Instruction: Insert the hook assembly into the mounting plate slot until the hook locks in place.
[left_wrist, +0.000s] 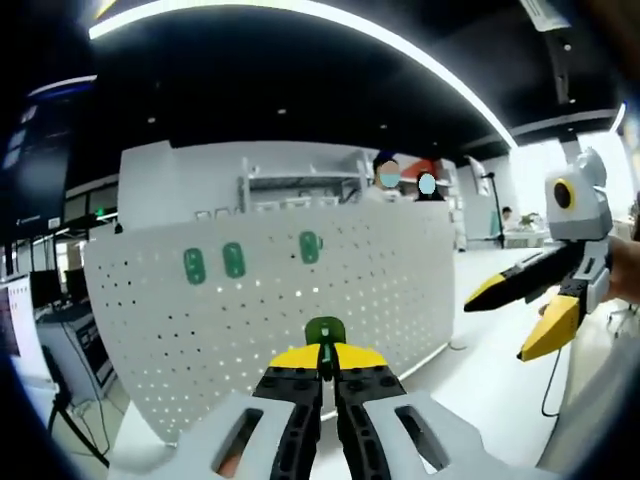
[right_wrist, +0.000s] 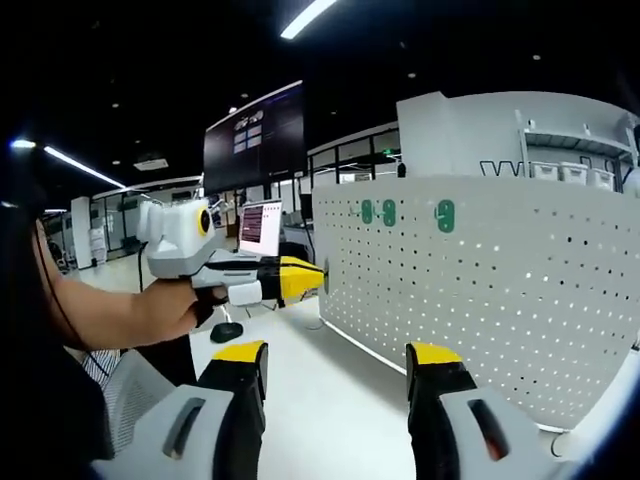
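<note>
A white perforated mounting plate (left_wrist: 300, 310) stands upright ahead, with three green hooks (left_wrist: 234, 260) hanging in its upper rows. My left gripper (left_wrist: 325, 358) is shut on another green hook (left_wrist: 325, 333), holding it just short of the plate. My right gripper (left_wrist: 510, 322) comes in from the right, open and holding nothing. In the right gripper view the plate (right_wrist: 520, 290) stretches to the right with the mounted hooks (right_wrist: 389, 212). A hand holds the left gripper (right_wrist: 318, 277) at the plate's near edge, with the green hook (right_wrist: 326, 275) at its tip. My right gripper (right_wrist: 336, 358) stands open.
A person's arm (right_wrist: 120, 315) reaches in from the left. A dark wall screen (right_wrist: 255, 135) and a lit monitor (right_wrist: 260, 228) stand behind. A small black object (right_wrist: 227, 331) lies on the white floor. Shelving (left_wrist: 300, 190) and people rise behind the plate.
</note>
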